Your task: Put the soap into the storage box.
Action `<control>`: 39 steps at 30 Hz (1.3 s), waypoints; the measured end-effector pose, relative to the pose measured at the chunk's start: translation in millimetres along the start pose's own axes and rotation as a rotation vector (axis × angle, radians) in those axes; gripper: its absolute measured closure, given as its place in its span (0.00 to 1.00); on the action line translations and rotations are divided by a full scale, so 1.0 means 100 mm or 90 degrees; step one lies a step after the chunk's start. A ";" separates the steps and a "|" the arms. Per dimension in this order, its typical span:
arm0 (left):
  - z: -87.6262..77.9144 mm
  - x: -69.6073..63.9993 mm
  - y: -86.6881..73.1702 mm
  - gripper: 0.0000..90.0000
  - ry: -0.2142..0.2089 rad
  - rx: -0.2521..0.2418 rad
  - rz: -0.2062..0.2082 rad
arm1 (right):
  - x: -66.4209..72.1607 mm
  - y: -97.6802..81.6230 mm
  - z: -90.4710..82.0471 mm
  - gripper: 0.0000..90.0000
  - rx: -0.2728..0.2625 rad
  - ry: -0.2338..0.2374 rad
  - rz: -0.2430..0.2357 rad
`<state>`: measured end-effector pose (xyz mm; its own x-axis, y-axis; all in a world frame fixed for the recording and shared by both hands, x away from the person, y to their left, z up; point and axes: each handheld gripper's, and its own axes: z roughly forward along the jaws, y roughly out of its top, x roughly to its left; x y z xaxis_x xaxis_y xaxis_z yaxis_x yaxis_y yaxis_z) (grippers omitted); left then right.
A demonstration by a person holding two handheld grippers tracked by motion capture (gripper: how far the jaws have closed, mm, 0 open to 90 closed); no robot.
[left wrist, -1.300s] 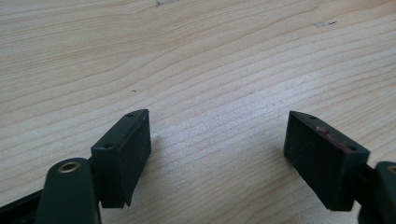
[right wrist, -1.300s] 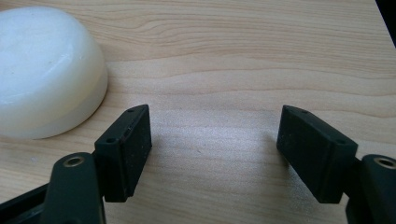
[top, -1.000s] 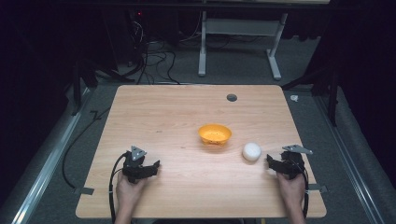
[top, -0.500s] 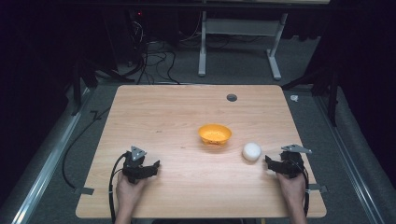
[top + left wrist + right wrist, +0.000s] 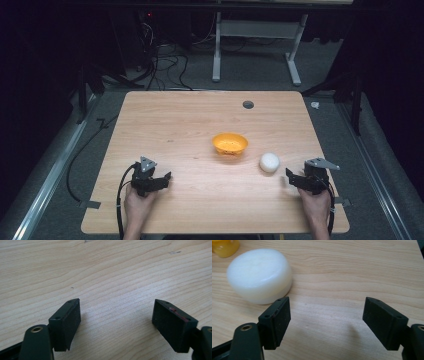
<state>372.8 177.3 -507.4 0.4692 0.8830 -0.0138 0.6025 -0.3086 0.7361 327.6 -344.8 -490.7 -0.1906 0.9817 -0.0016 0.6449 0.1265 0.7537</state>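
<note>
Right gripper view: right gripper (image 5: 325, 320) fingers spread wide, just been opening, nothing between them, white puck (image 5: 259, 275) just beyond one finger, not touching. Left gripper (image 5: 116, 322) released too, over bare tabletop (image 5: 112, 277) near front edge. Orange bowl (image 5: 230, 143) mid-tabletop, contents unclear; puck beside it.

A dim lab: bare wooden table (image 5: 165, 130), tangled floor cables (image 5: 160, 70), metal desk frame (image 5: 255, 47) behind.

dark room, grey floor (image 5: 60, 165), white desk frame (image 5: 257, 47), tangled cables (image 5: 160, 65).
</note>
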 end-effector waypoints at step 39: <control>0.00 0.00 0.00 0.26 0.001 0.001 0.000 | 0.55 0.29 0.26 0.18 -0.002 0.071 -0.072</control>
<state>372.6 177.2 -507.3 0.4677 0.8838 -0.0133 0.6037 -0.3084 0.7351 354.9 -283.5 -485.8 -0.3433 0.9391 -0.0135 0.6124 0.2347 0.7549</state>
